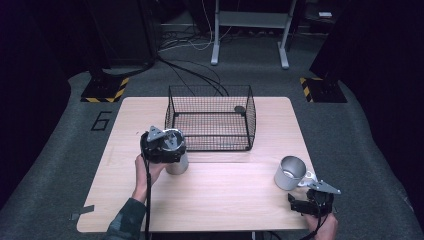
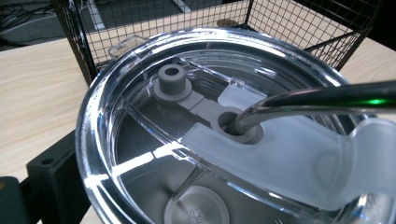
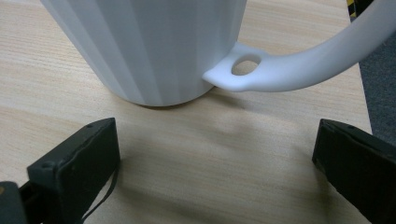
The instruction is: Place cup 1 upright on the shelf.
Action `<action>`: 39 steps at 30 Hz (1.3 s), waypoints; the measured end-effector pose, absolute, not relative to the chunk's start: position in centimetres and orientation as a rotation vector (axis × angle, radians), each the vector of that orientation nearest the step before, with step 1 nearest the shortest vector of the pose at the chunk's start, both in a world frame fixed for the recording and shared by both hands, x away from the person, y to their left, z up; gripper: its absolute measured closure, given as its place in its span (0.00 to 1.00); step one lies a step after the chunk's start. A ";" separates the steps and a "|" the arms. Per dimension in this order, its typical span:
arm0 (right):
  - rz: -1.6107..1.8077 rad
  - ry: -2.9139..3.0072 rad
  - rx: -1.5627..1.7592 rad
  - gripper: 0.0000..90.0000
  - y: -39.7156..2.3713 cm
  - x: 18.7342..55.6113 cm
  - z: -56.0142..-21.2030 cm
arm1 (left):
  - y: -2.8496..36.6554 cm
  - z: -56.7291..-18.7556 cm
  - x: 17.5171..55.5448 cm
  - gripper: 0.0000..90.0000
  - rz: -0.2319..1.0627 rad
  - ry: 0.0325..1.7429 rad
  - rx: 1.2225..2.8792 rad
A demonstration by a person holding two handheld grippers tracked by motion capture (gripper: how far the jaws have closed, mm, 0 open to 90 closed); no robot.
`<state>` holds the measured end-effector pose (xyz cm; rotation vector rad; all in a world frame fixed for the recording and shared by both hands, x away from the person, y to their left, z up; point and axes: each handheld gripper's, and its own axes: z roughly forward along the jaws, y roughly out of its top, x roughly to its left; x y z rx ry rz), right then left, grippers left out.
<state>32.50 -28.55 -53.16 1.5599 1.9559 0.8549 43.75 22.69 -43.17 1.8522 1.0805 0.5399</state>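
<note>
A steel tumbler (image 1: 178,162) with a clear lid (image 2: 140,154) and a metal straw (image 2: 317,100) stands on the wooden table (image 1: 225,200), just left of the wire basket. My left gripper (image 1: 162,145) is around its top. One black finger (image 2: 51,177) sits wide to the left of it, and the lid hides the other. A white ribbed mug (image 1: 290,172) (image 3: 154,46) stands at the right, its handle (image 3: 299,65) turned toward my right gripper (image 1: 306,196) (image 3: 210,158). That gripper rests open just short of the mug with bare table between its jaws.
A black wire basket (image 1: 210,120) (image 2: 299,28) stands at the middle back of the table, with a small dark round thing (image 1: 240,108) on its floor. Cables and a desk frame (image 1: 250,30) lie on the floor beyond. The table's near edge is close to both hands.
</note>
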 end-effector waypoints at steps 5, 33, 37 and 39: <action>0.857 1.953 1.557 0.00 -28.6 32.5 -53.2 | 22.8 -43.3 43.5 0.03 0.562 1.053 1.857; 0.859 1.961 1.551 0.00 -28.7 32.4 -53.2 | 23.5 -40.2 40.6 0.04 0.577 0.934 1.875; 0.860 1.962 1.551 0.00 -28.7 32.5 -53.2 | 23.4 -39.5 40.4 0.04 0.578 0.920 1.867; 0.861 1.962 1.550 0.00 -28.7 32.5 -53.2 | 23.4 -39.1 40.3 0.04 0.580 0.914 1.867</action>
